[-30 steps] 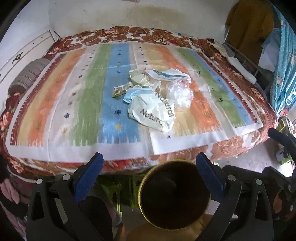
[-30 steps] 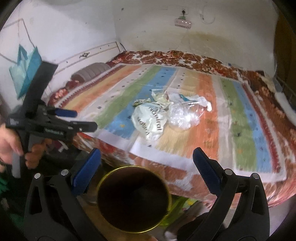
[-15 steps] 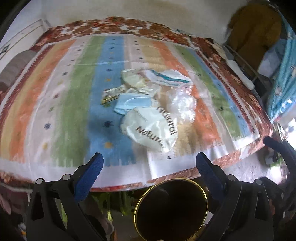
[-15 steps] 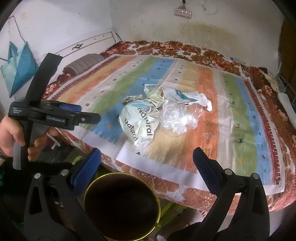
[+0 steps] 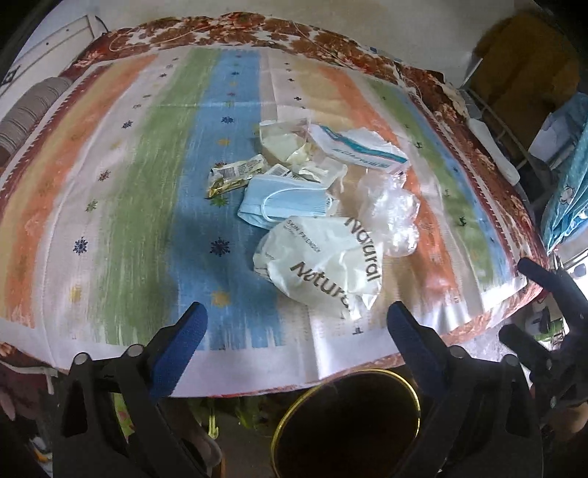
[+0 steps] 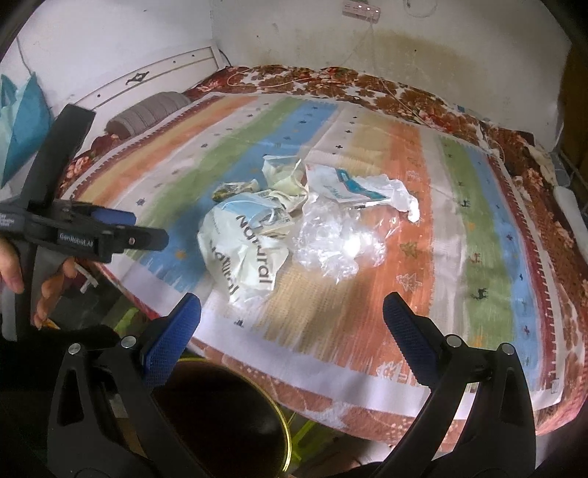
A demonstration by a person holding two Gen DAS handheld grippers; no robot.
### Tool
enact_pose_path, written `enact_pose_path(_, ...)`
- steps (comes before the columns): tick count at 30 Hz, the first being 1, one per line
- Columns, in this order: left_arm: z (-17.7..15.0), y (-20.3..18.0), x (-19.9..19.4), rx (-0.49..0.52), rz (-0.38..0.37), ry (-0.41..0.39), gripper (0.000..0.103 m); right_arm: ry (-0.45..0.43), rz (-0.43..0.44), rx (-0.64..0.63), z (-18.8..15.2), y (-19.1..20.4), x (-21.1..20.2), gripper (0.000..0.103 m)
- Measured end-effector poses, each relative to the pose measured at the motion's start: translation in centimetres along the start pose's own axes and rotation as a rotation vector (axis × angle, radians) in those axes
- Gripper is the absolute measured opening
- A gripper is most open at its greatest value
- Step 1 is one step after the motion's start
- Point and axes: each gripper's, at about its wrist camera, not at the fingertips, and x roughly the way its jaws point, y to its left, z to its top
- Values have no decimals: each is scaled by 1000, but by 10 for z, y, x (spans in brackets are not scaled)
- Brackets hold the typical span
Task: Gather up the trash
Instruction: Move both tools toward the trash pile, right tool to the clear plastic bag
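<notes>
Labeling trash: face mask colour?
Light blue face mask with white ear loops; clearest in left wrist view.

Trash pile mid-bed; bin below the near edge.

Striped bedspread, grey bolster pillow, wall socket strip

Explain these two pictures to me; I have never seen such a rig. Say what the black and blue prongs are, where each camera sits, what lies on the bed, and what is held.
A person holds a hand-squeezed gripper in each hand; no robot is involved. Each picture comes from a camera mounted on one gripper, looking out between its blue-padded fingers. The left gripper and right gripper are both open and hold nothing. On the striped bedspread lies trash: a crumpled "Natural" bag, a blue face mask, clear plastic and a gold snack wrapper. A gold-rimmed bin stands below the bed's edge.
</notes>
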Motion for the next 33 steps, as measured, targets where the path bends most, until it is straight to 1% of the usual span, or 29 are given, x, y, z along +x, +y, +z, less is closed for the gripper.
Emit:
enact_pose_path(3, 5, 8, 8, -40, -25, 28, 92, 13, -10, 2, 4, -4, 11, 94)
enact_pose_path(5, 7, 13, 12, -62, -46, 29, 92, 26, -20, -1, 4, -7, 22, 93)
enact_pose_path(7, 9, 17, 19, -68, -63, 35, 88, 34, -29, -3, 4, -10, 30, 92)
enact_pose_path(10, 13, 20, 26, -48, -58, 26, 85, 38, -46, -6, 7, -15, 44, 91)
enact_pose_path(13, 18, 24, 34, -30, -59, 24, 81, 43, -58, -22, 8, -17, 57, 87)
enact_pose_path(15, 21, 26, 39, -25, -69, 25, 80, 49, -64, -39, 8, -18, 64, 86)
enact_pose_path(18, 25, 27, 47, -10, -78, 30, 79, 64, -76, -66, 9, -17, 77, 82)
enact_pose_path(22, 27, 29, 58, 10, -84, 39, 78, 73, -80, -73, 11, -17, 92, 81)
enact_pose_path(23, 28, 29, 61, 16, -75, 45, 78, 84, -86, -74, 12, -18, 96, 79)
enact_pose_path(24, 29, 29, 65, 32, -51, 48, 78, 101, -93, -82, 12, -17, 102, 73)
enact_pose_path(26, 31, 29, 70, 53, -25, 41, 78, 100, -109, -93, 16, -18, 111, 72)
enact_pose_path(29, 34, 34, 80, 40, -55, 59, 78, 122, -97, -81, 19, -23, 125, 70)
enact_pose_path(31, 34, 34, 83, 45, -79, 61, 78, 143, -99, -99, 19, -23, 134, 64)
enact_pose_path(32, 35, 32, 85, 53, -91, 63, 78, 151, -96, -102, 19, -24, 138, 63)
enact_pose_path(33, 35, 31, 87, 58, -101, 64, 78, 159, -92, -102, 19, -24, 143, 58)
